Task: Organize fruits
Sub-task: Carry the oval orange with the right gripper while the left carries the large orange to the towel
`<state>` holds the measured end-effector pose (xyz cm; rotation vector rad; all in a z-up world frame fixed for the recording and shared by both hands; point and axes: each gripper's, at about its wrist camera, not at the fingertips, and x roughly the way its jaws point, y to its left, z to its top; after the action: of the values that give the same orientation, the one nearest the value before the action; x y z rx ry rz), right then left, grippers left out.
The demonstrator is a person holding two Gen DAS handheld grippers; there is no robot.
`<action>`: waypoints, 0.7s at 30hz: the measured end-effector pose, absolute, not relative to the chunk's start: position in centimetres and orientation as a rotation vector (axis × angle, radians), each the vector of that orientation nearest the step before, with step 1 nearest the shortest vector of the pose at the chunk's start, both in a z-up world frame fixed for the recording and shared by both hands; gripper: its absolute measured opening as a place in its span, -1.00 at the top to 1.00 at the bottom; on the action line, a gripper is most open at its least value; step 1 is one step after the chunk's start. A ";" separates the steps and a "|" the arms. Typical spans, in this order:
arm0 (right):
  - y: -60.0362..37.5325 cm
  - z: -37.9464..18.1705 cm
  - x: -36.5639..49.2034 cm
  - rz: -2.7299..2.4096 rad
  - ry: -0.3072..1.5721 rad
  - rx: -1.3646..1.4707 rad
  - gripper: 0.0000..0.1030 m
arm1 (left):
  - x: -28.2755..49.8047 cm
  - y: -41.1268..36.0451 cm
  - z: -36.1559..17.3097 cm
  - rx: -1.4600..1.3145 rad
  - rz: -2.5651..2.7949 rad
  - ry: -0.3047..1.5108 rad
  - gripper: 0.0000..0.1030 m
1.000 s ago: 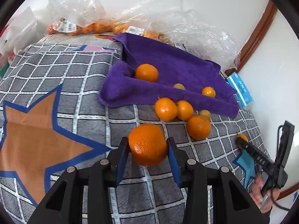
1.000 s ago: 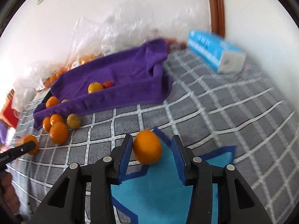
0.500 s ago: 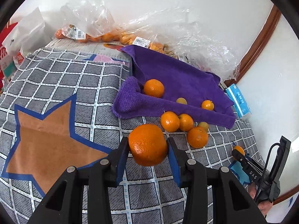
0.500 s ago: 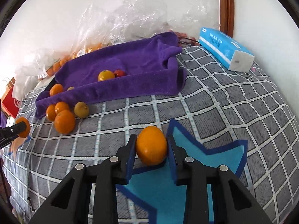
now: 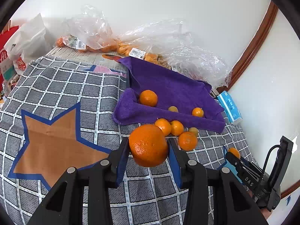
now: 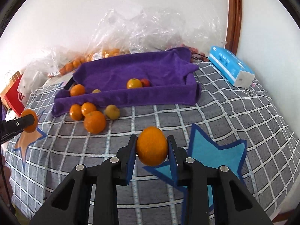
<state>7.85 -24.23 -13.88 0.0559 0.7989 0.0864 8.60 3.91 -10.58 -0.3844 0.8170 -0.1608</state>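
The left gripper (image 5: pixel 149 150) pinches a large orange (image 5: pixel 148 145) and the right gripper (image 6: pixel 151 148) a smooth orange (image 6: pixel 151 146), both above the checked cloth (image 5: pixel 75 86) (undersides hidden), purple towel tray (image 6: pixel 142 95) at 12 o'clock.

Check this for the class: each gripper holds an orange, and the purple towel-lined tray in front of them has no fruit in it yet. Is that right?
One detail is wrong: the purple towel-lined tray already holds fruit, as the right wrist view shows: an orange, a yellow-orange citrus and a small red fruit. The rest stands: the left gripper and right gripper each hold an orange.
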 end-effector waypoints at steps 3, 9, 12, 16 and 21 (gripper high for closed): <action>-23.7 -13.2 8.0 0.090 0.786 0.082 0.38 | 8.8 4.6 -10.3 -0.389 -0.161 0.805 0.25; -22.7 -11.4 9.7 0.102 0.745 0.087 0.38 | 10.5 5.3 -9.0 -0.388 -0.149 0.774 0.25; -22.6 -10.5 11.0 0.103 0.716 0.090 0.38 | 11.6 5.3 -8.1 -0.390 -0.160 0.755 0.25; -22.6 -9.2 12.8 0.101 0.668 0.100 0.38 | 13.4 4.7 -6.6 -0.365 -0.159 0.724 0.25; -22.6 -8.5 14.9 0.111 0.637 0.103 0.38 | 15.4 3.8 -5.4 -0.347 -0.163 0.697 0.25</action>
<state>14.94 -22.56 -8.50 0.1035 0.6371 0.1108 15.42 3.76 -5.44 -0.3468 0.6970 -0.1633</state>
